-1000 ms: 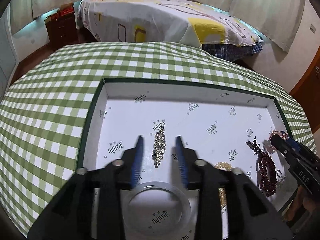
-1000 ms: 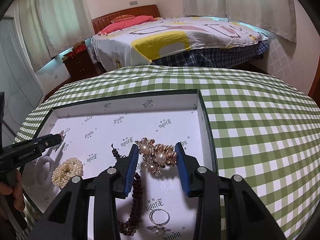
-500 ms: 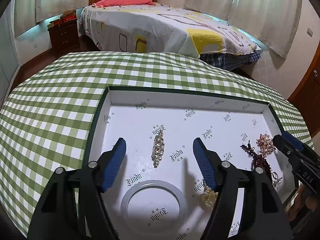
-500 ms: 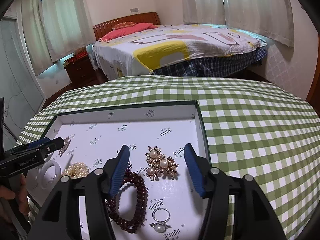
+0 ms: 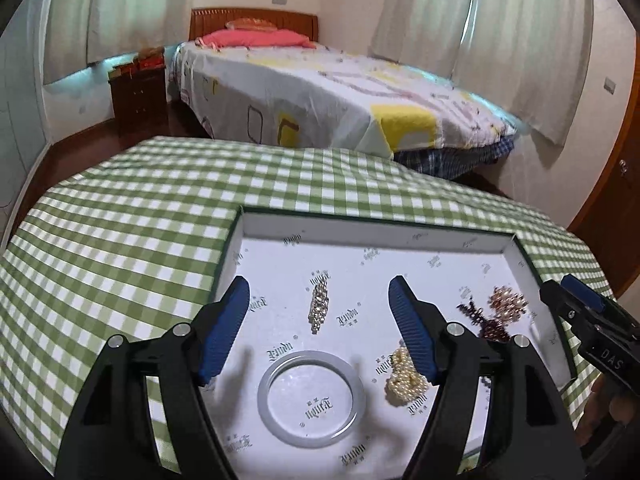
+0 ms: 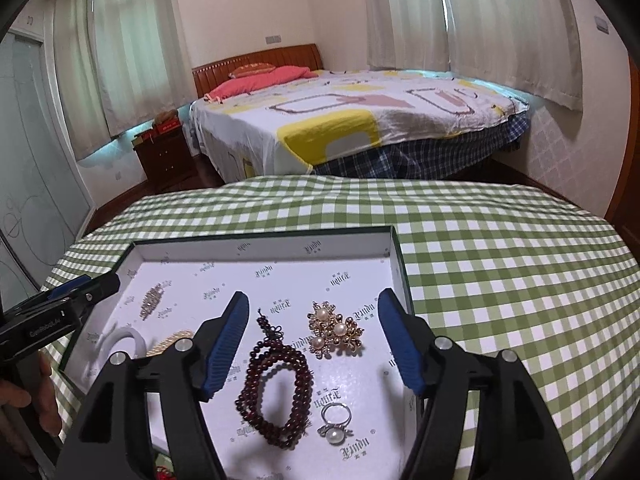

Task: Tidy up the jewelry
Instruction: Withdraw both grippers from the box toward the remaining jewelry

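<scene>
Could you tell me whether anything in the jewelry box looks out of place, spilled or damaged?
Nothing stands out. The rhinestone clip, bangle, pearl bracelet, bead bracelet, brooch and ring lie apart, flat inside the box.

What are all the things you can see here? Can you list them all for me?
Tray: one, white inside, on the table.
Tablecloth: one, green-and-white check, over the table.
Rhinestone clip: one, silver, tray's left half.
Bangle: one, pale white, near left.
Pearl bracelet: one, cream, beside the bangle.
Bead bracelet: one, dark red, right half.
Pearl brooch: one, gold, beside the beads.
Pearl ring: one, silver, near right.
Bed: one, white-and-yellow cover, behind.
Nightstand: one, brown, by the bed.
Left tongs: blue pads, open, nothing between.
Right tongs: blue pads, open, nothing gripped.
</scene>
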`<move>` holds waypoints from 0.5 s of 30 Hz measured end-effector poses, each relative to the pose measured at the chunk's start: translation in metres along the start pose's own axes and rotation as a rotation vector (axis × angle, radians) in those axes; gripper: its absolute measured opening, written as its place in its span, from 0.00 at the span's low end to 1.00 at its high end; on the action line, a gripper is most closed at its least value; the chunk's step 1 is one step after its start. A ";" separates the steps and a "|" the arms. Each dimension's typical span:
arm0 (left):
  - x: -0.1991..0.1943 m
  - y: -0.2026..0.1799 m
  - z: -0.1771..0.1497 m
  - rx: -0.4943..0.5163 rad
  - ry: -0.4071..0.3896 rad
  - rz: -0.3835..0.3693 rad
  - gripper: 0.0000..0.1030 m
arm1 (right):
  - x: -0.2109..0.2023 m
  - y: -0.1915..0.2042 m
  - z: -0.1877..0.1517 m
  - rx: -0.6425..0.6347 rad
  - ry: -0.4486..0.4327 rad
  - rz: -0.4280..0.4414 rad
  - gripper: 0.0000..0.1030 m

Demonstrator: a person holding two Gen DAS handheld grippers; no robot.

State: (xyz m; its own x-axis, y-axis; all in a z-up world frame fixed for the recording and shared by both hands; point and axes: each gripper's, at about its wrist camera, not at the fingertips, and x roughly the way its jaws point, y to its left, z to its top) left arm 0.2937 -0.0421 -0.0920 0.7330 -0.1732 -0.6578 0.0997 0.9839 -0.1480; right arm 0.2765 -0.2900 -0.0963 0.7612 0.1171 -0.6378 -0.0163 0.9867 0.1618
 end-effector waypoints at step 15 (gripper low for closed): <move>-0.072 0.003 -0.035 0.009 -0.107 0.012 0.68 | -0.066 0.016 -0.032 -0.005 -0.098 -0.023 0.64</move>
State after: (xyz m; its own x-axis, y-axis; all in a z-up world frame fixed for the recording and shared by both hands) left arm 0.2179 -0.0277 -0.0711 0.8020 -0.1564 -0.5765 0.0965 0.9864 -0.1334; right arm 0.2051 -0.2786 -0.0752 0.8213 0.0835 -0.5644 -0.0013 0.9895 0.1445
